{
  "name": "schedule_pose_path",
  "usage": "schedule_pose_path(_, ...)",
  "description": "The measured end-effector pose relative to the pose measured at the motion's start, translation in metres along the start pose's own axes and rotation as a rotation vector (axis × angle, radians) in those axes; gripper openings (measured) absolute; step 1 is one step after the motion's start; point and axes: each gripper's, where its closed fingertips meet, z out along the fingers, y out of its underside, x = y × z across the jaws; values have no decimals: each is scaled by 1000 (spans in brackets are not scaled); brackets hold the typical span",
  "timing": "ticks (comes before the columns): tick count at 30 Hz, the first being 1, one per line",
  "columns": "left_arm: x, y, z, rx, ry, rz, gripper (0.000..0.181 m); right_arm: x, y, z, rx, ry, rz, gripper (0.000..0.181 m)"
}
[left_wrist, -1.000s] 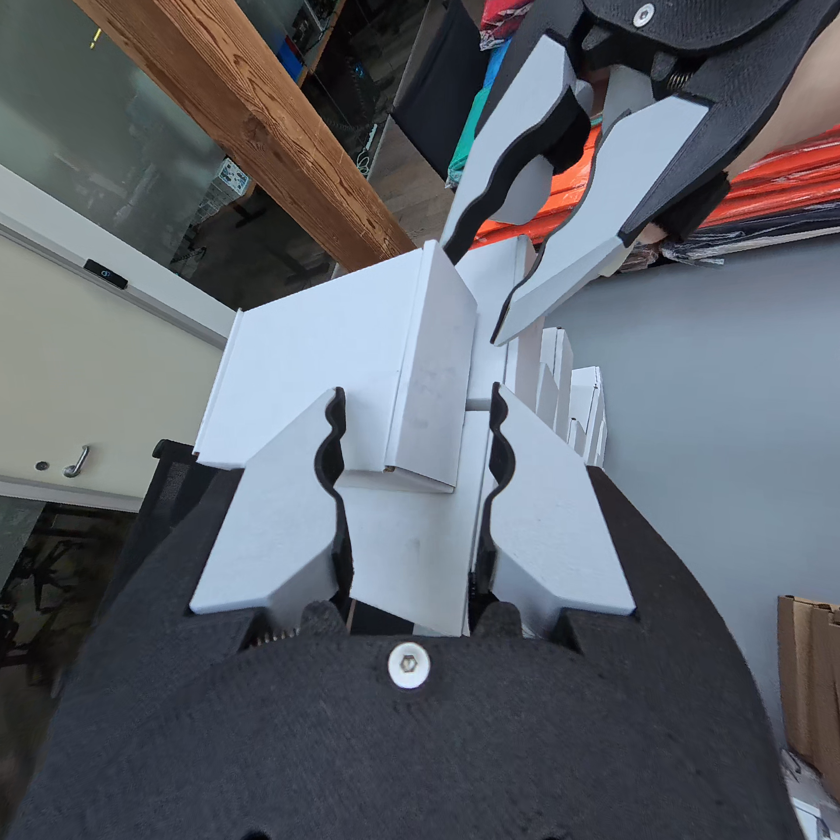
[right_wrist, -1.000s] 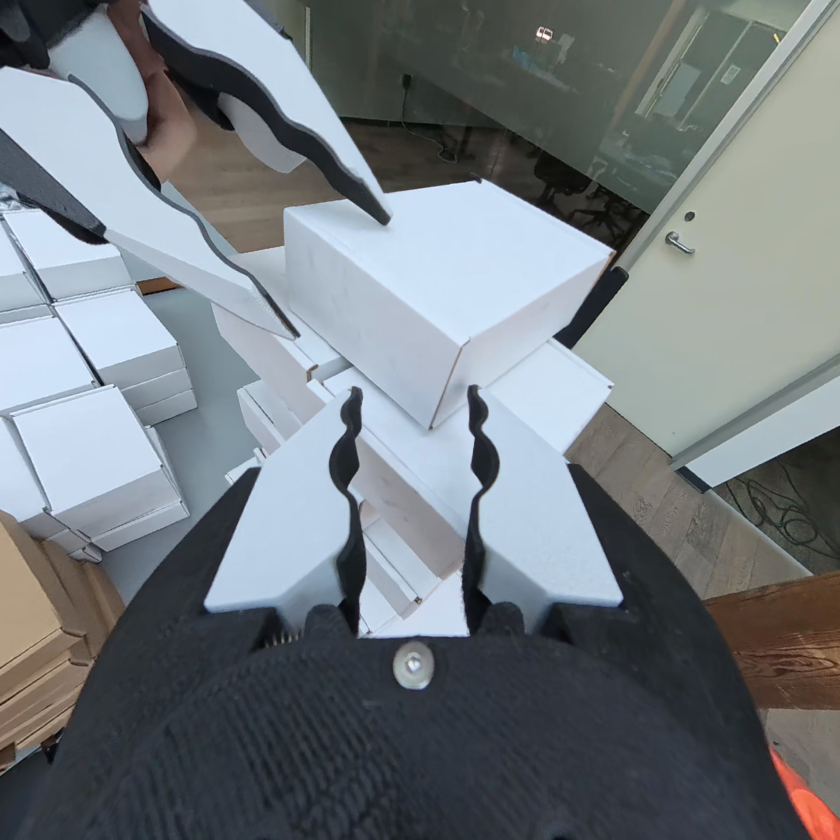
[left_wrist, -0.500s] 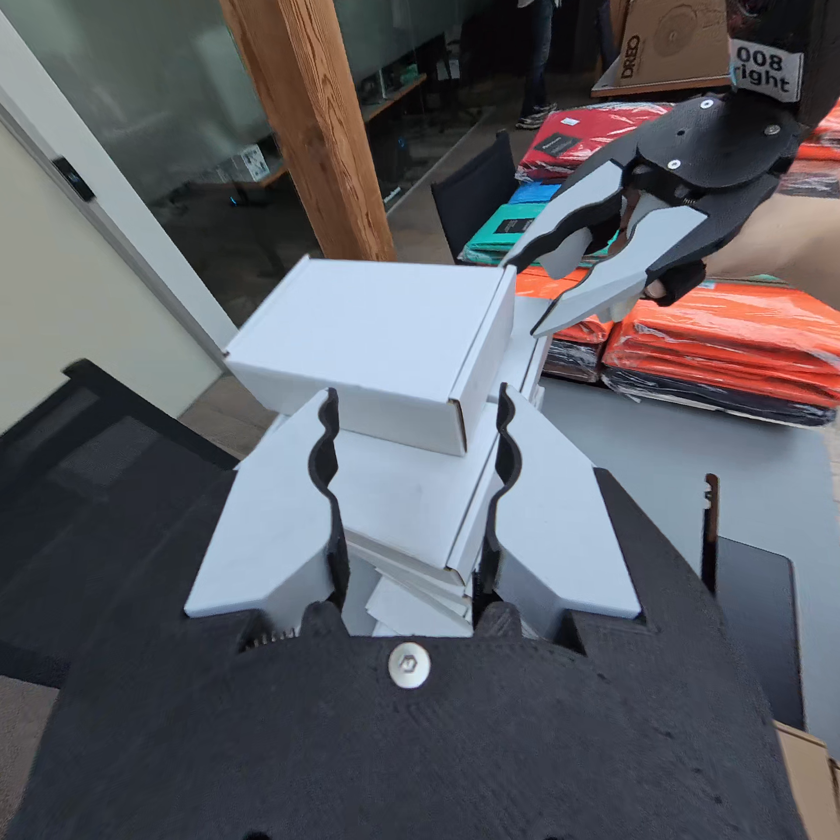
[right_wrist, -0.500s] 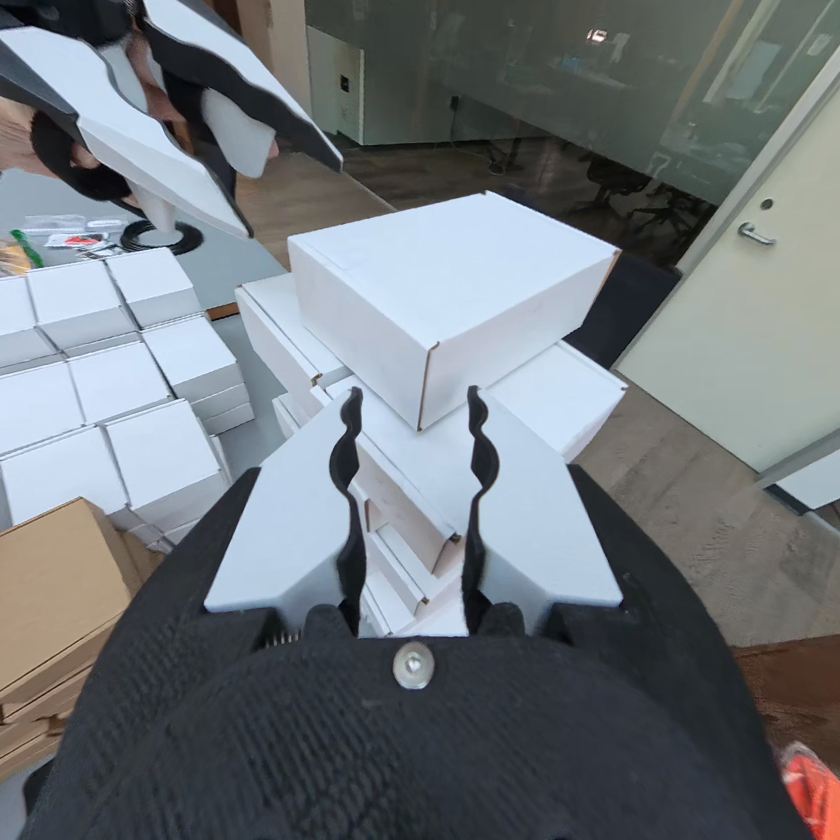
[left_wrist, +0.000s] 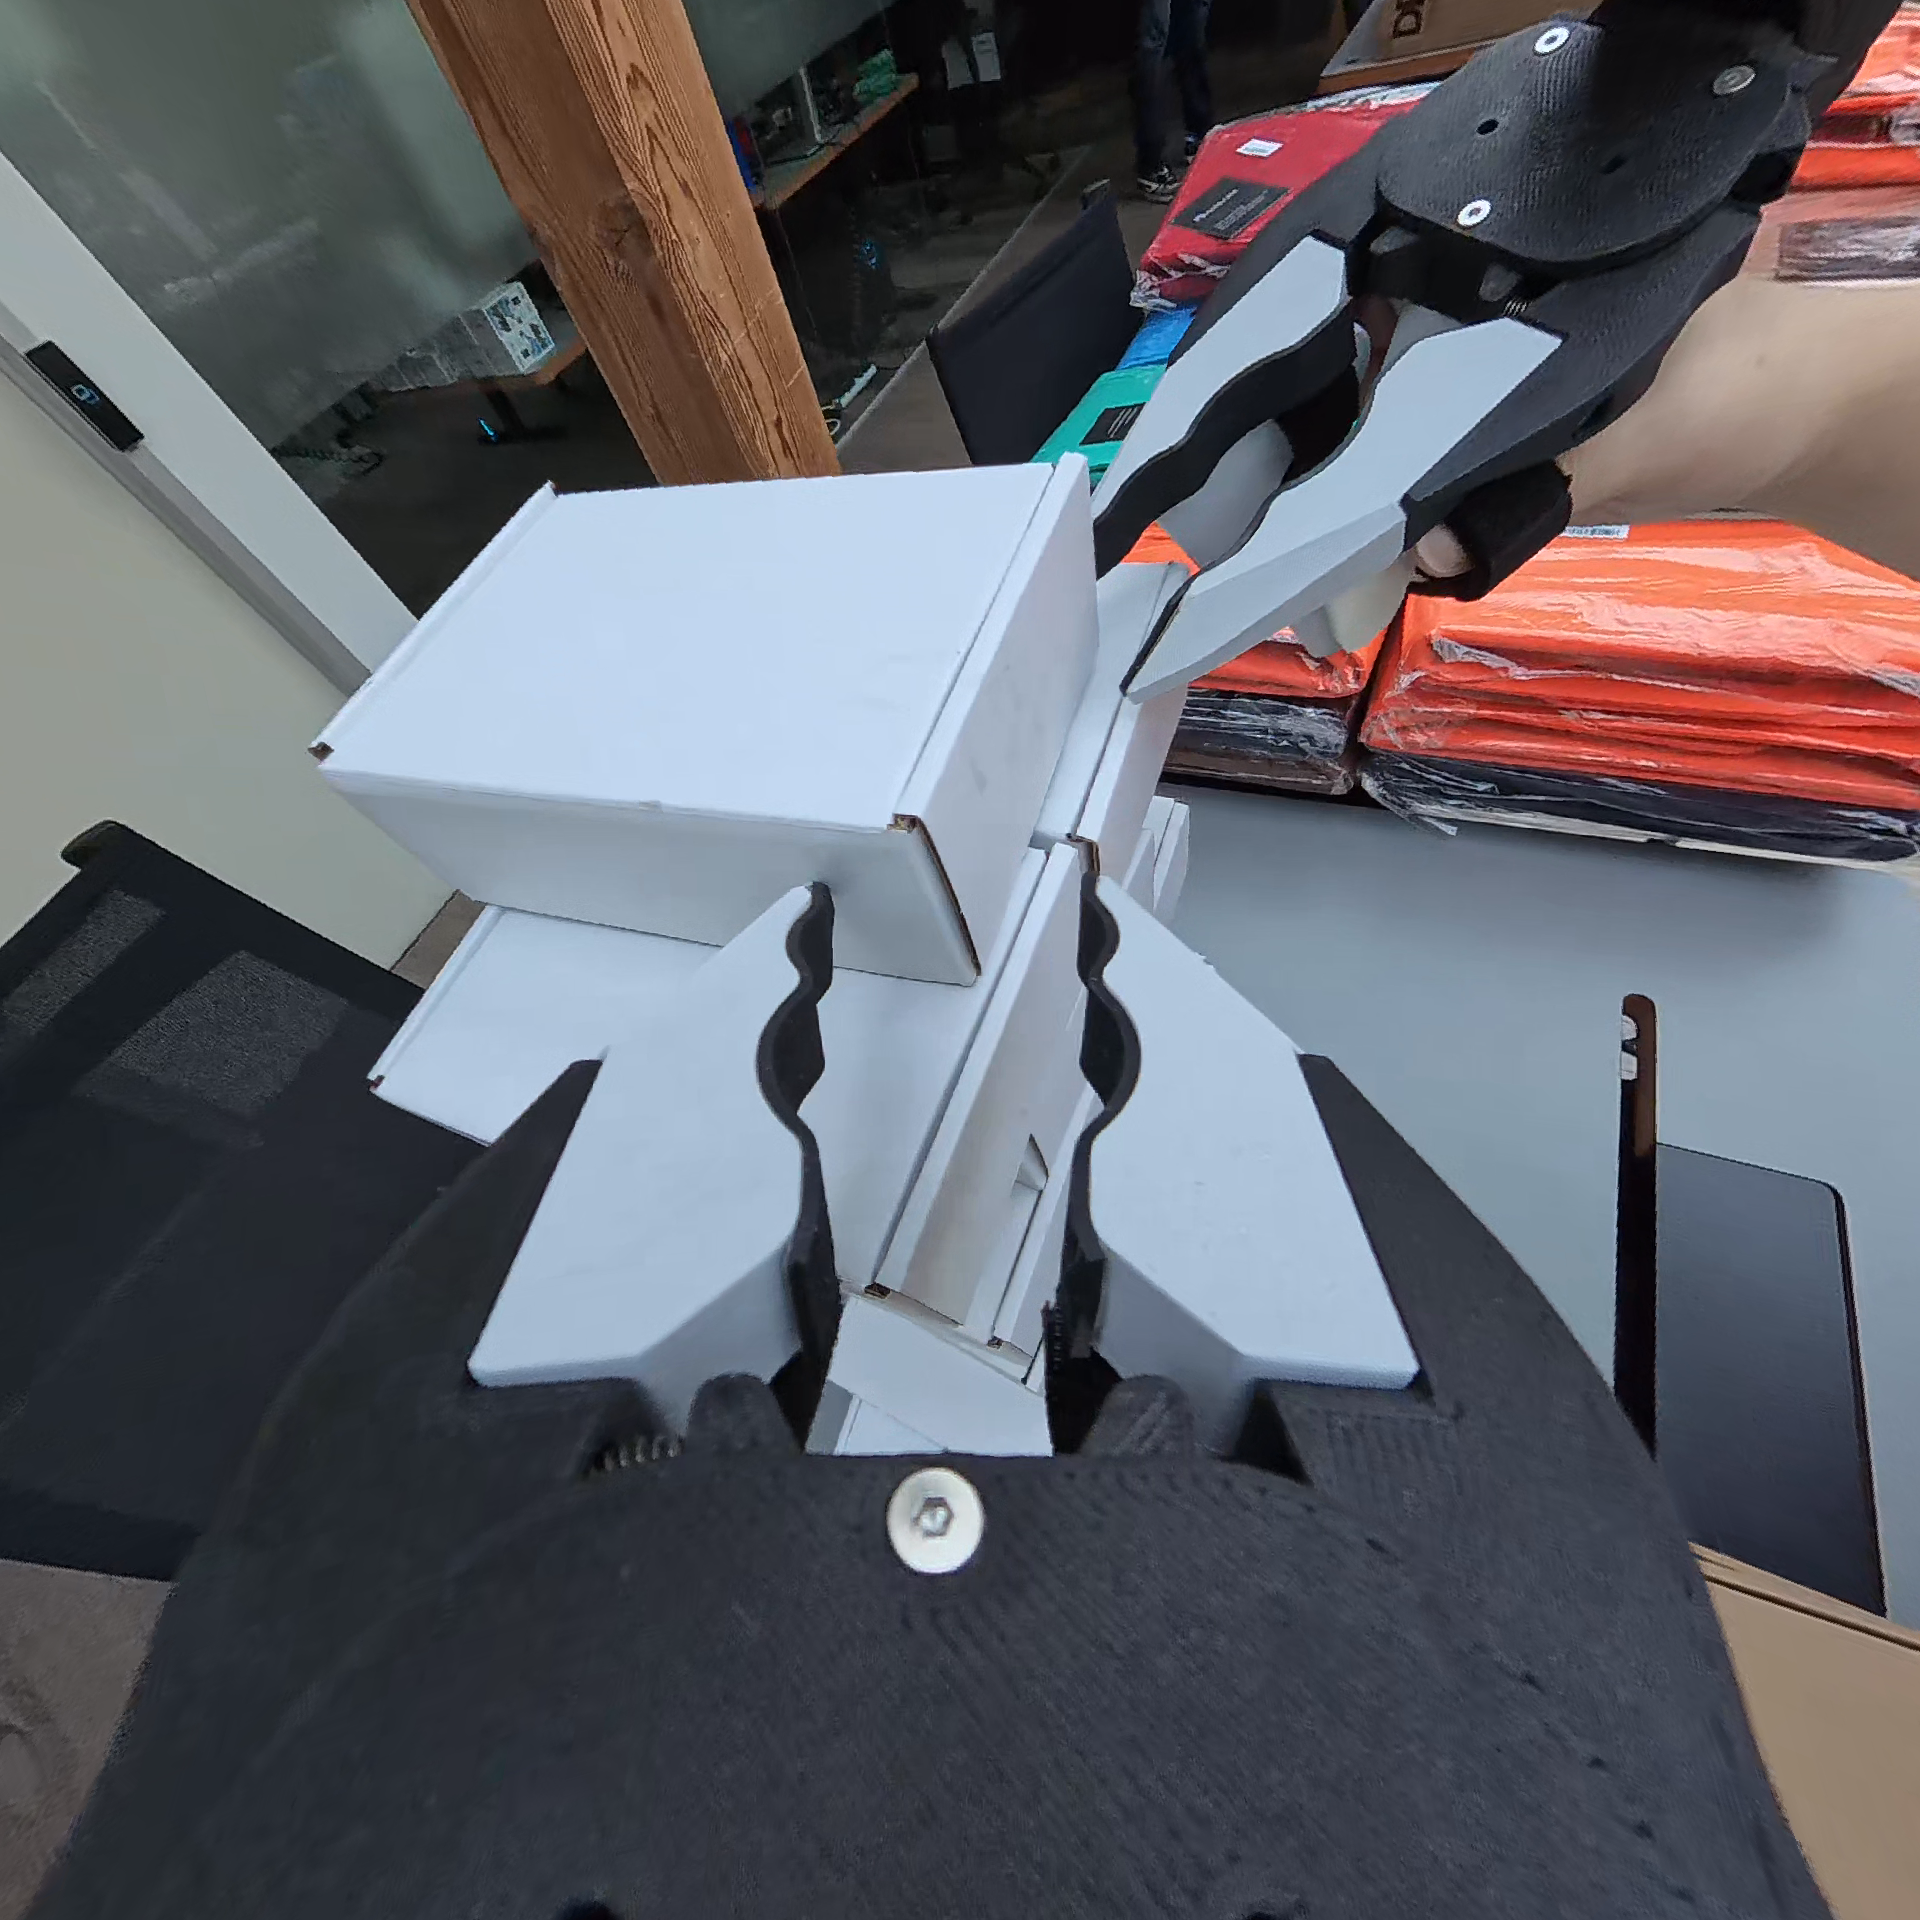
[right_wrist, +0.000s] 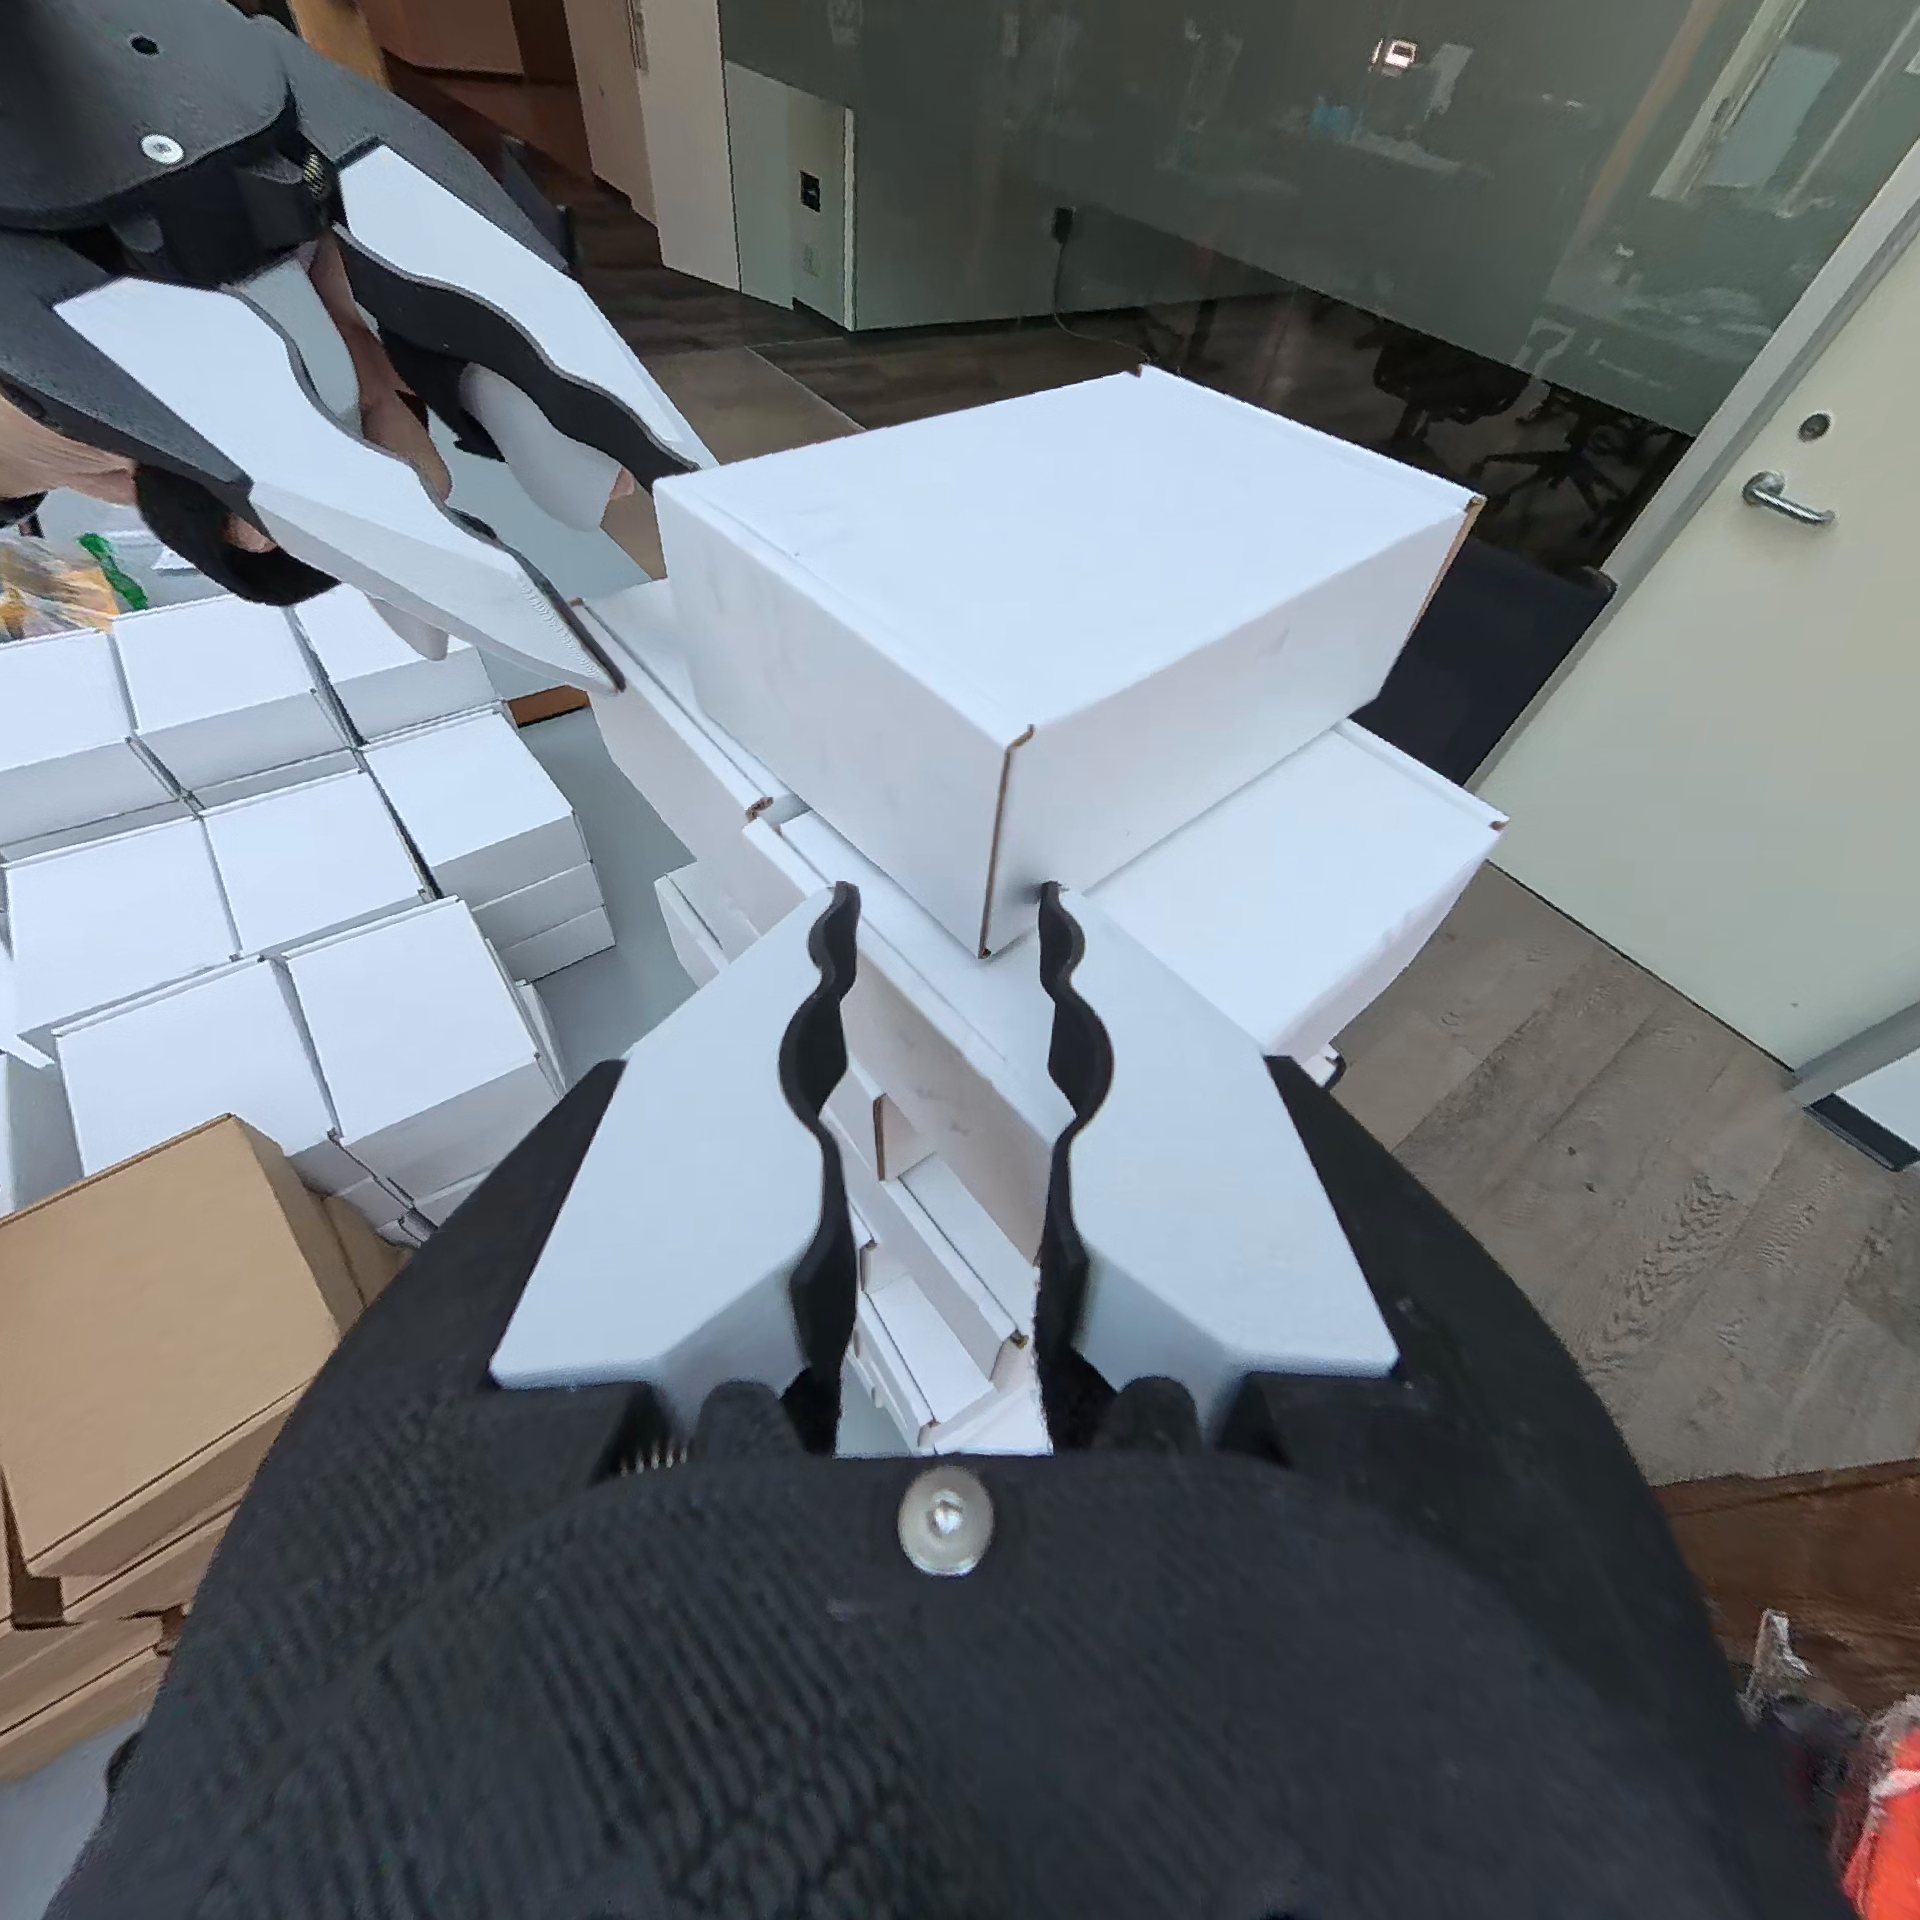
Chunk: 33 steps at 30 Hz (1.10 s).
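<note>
A closed white cardboard box (left_wrist: 727, 665) lies askew on top of a stack of white boxes (left_wrist: 582, 1029); it also shows in the right wrist view (right_wrist: 1039, 623). My left gripper (left_wrist: 951, 894) is open and empty, just short of the box's near side; in the right wrist view (right_wrist: 655, 577) one fingertip (right_wrist: 686, 462) is at the box's far left corner. My right gripper (right_wrist: 948, 891) is open and empty, its tips at the box's near corner; in the left wrist view (left_wrist: 1117, 618) it sits open beside the box's right end.
Several white boxes (right_wrist: 312, 852) stand on the grey table (left_wrist: 1455, 935), with brown cartons (right_wrist: 135, 1320) beside them. Wrapped orange garment packs (left_wrist: 1662, 665) are stacked at the back. A wooden post (left_wrist: 634, 229), a black chair (left_wrist: 156, 1091) and a door (right_wrist: 1714, 675) surround the stack.
Both grippers drew back from the top box half a second ago and have come in close again at its opposite ends. The box stays on the stack. Both stay open.
</note>
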Motion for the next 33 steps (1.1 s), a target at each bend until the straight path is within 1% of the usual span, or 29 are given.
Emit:
schedule_pose_path(6, -1, 0, 1, 6, -24, 16, 44, -7, 1, -6, -18, 7, -58, 34)
schedule_pose_path(10, -1, 1, 1, 14, -45, 37, 41, -7, 5, -3, -40, 40, -112, 34)
schedule_pose_path(13, -3, 2, 0, 18, -52, 30, 37, -5, 4, -1, -35, 57, -120, 31)
schedule_pose_path(17, 0, 0, -3, 37, -40, 17, 32, -4, 5, -2, -63, 99, -173, 27)
schedule_pose_path(21, 1, 1, -3, 31, -63, 56, 34, -5, 5, -3, -73, 126, -206, 25)
schedule_pose_path(25, -2, -2, -4, 40, -85, 46, 38, -9, 4, -2, -74, 150, -232, 24)
schedule_pose_path(30, 0, 9, -1, 18, -50, 18, 31, -6, 6, -1, -71, 164, -243, 25)
schedule_pose_path(33, 4, 21, 3, -27, -42, 56, 30, -7, 5, -2, -71, 152, -246, 27)
